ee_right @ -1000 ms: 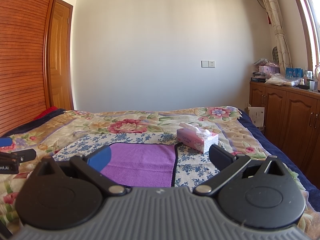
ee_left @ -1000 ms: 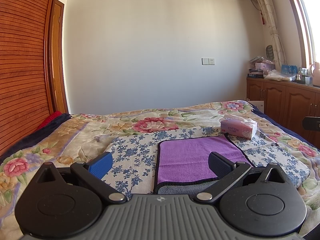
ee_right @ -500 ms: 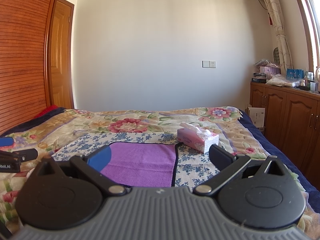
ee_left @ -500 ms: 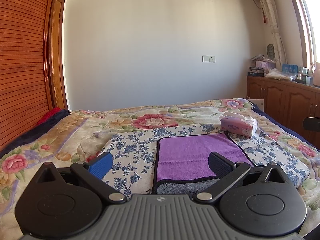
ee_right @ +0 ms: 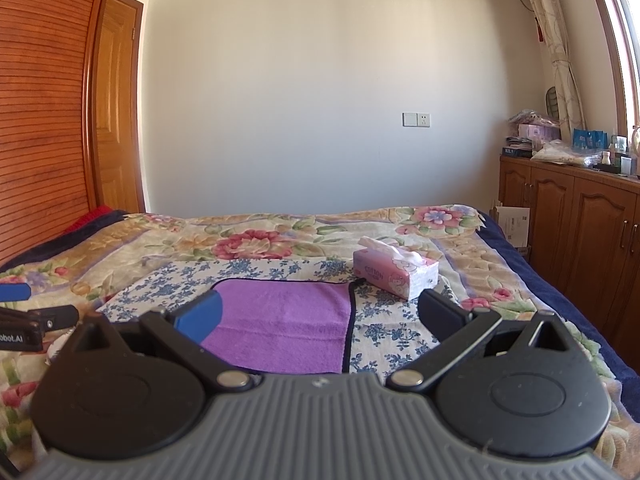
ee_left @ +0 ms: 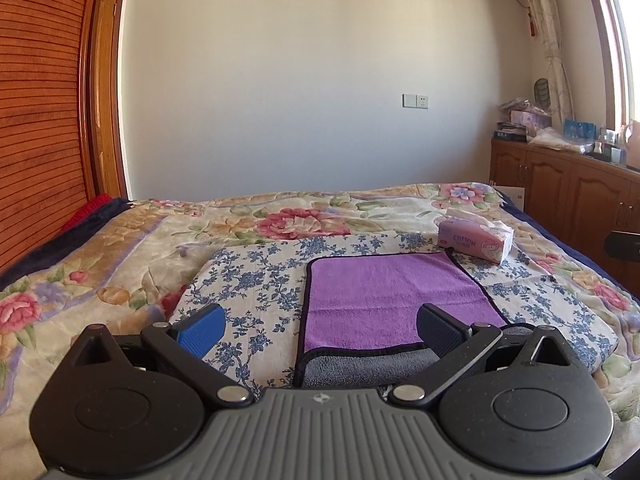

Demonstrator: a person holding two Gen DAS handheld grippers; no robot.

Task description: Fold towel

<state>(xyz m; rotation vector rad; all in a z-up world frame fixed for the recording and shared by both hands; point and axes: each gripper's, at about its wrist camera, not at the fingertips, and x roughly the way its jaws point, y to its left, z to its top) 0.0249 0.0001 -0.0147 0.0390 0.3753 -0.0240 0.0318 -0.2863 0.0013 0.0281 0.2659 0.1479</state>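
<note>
A purple towel (ee_left: 384,292) with a dark border lies flat on a blue-flowered cloth (ee_left: 256,280) on the bed; its near edge is turned up and shows a grey underside (ee_left: 360,368). It also shows in the right wrist view (ee_right: 288,320). My left gripper (ee_left: 320,328) is open and empty, held above the towel's near edge. My right gripper (ee_right: 320,316) is open and empty, near the towel's right side. The left gripper's fingers (ee_right: 24,320) show at the left edge of the right wrist view.
A pink tissue box (ee_left: 476,240) stands just beyond the towel's far right corner, seen also in the right wrist view (ee_right: 396,276). The floral bedspread (ee_left: 120,264) covers the bed. Wooden cabinets (ee_right: 572,240) stand to the right, a wooden wardrobe (ee_left: 40,120) to the left.
Both views have tilted slightly, the bed sitting a little lower in frame. The towel has not moved and both grippers stay open.
</note>
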